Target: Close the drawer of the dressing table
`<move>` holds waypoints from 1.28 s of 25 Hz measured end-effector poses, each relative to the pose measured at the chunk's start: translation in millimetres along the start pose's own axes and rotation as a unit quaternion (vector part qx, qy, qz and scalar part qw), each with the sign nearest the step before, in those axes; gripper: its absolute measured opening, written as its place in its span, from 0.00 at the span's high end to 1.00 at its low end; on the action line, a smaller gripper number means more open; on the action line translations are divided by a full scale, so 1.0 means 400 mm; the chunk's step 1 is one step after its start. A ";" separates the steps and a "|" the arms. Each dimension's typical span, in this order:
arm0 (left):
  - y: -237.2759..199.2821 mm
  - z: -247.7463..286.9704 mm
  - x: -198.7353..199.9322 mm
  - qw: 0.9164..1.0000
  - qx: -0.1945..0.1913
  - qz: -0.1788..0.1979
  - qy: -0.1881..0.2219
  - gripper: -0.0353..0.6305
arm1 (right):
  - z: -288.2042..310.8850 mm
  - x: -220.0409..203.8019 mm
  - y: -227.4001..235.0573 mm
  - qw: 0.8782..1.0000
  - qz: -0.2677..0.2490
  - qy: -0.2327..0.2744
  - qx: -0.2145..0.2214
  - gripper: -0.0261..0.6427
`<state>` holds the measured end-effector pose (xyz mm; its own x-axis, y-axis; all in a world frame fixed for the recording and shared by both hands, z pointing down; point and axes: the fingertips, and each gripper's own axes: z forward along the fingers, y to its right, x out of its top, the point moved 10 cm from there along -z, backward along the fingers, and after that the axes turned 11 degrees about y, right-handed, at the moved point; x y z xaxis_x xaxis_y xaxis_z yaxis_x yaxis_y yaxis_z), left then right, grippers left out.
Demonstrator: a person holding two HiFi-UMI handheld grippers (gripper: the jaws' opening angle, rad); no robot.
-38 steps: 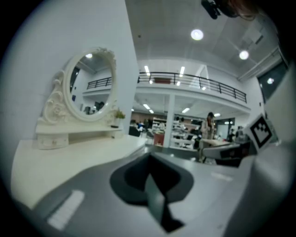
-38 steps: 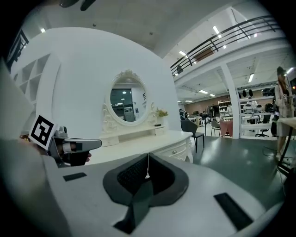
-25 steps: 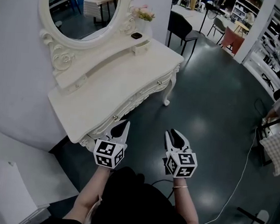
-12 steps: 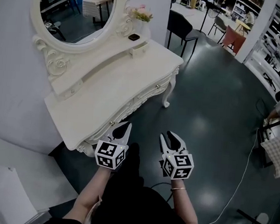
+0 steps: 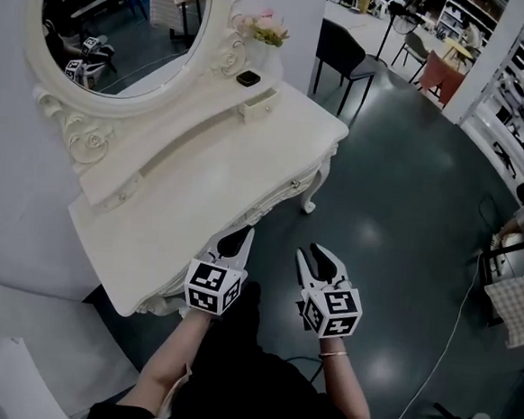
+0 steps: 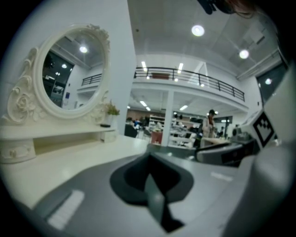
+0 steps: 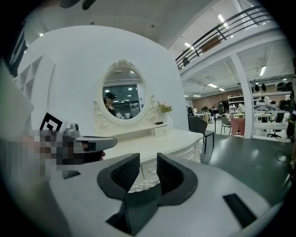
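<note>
My left gripper's (image 5: 235, 240) jaws are together. My right gripper's (image 5: 320, 256) jaws are empty and have just been opening. There's open floor (image 5: 407, 197) from 12 to 4 o'clock, with a chair (image 5: 340, 49) at 1. The drawer (image 5: 267, 207) sits under the tabletop (image 5: 201, 181) edge at 11, running 7 to 1, its front facing 4.

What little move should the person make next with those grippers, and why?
Probably reach the right gripper forward over the dressing table toward the small drawer sticking out of the upper shelf. The gripper's jaws have just been opening, nothing between them, far from that drawer.
</note>
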<state>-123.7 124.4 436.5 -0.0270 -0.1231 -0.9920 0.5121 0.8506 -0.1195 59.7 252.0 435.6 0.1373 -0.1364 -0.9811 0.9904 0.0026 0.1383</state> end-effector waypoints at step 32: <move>-0.345 0.400 0.042 0.999 -0.018 -0.033 -0.012 0.94 | 0.606 0.097 0.154 0.999 -0.033 -0.036 0.022 0.81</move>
<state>-57.4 -76.8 442.7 -0.0398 -0.1919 -0.9806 0.4789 0.8577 -0.1872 122.1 6.9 439.0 0.0696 -0.2059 -0.9761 0.9952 -0.0526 0.0821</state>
